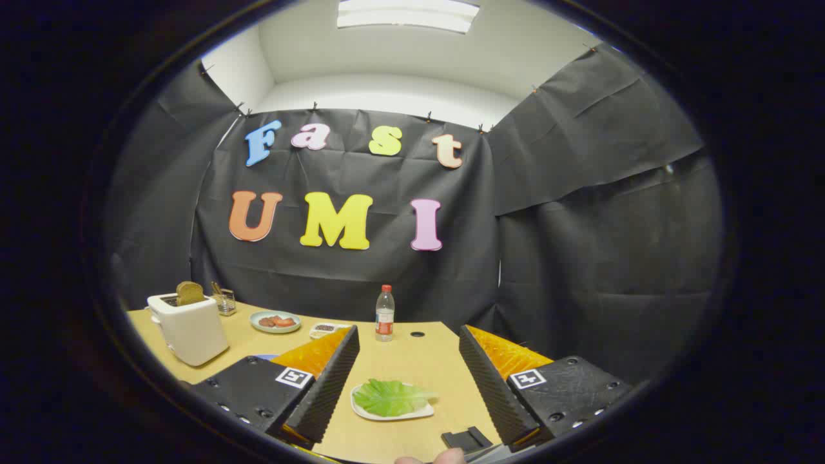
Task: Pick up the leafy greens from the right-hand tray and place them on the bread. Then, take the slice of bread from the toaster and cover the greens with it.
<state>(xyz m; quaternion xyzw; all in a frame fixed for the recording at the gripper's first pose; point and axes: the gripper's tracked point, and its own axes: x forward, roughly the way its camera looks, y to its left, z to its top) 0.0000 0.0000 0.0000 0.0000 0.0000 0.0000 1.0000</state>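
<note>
Gripper fingers standing wide apart, gripping nothing; leafy greens lying on tray between them; bread slice sitting in toaster.

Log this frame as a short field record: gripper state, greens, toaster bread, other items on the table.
gripper: gripper open, fingers wide apart, holding nothing
greens: leafy greens lying on a white tray, between the fingers
toaster: white toaster beyond the left finger, slice of bread sticking up from its slot
other items: plate with reddish food, water bottle, small dish, wire holder
task progress: greens not yet picked up
</note>
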